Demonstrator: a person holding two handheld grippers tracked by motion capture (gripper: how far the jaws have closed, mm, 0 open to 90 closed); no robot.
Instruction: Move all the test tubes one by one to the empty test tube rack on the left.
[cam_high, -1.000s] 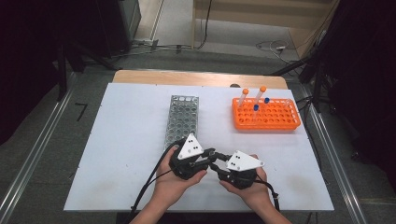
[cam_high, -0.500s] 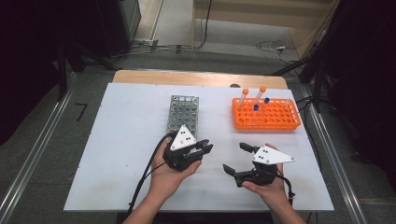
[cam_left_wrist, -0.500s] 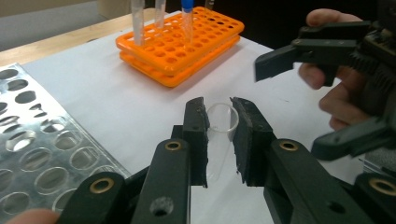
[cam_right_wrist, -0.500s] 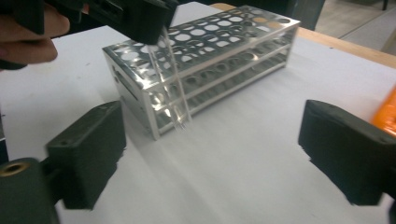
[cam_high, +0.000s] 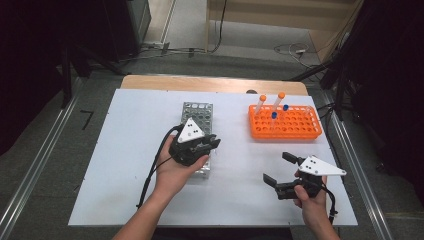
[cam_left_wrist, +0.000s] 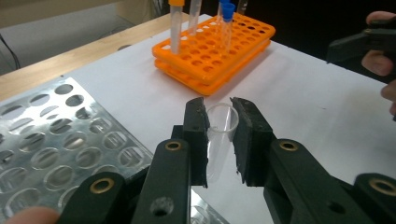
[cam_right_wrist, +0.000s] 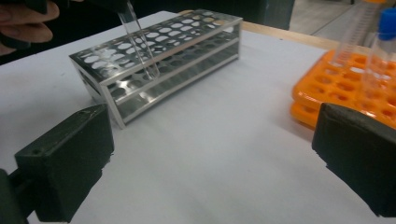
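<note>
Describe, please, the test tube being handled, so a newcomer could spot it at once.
Start at the metal rack left of the orange rack on the white table. Above its near end, the left tongs are clamped on a clear tube. Unlike the orange rack's capped tubes, it is open-topped and capless.

There are two racks on the table: one metal rack (cam_high: 196, 112) and one orange rack (cam_high: 292, 127). Four capped tubes stand in the orange rack, two with orange caps (cam_high: 263, 98) and two with blue caps (cam_high: 285, 107). One clear uncapped tube (cam_left_wrist: 219, 133) sits between jaws. There are two grippers.
</note>
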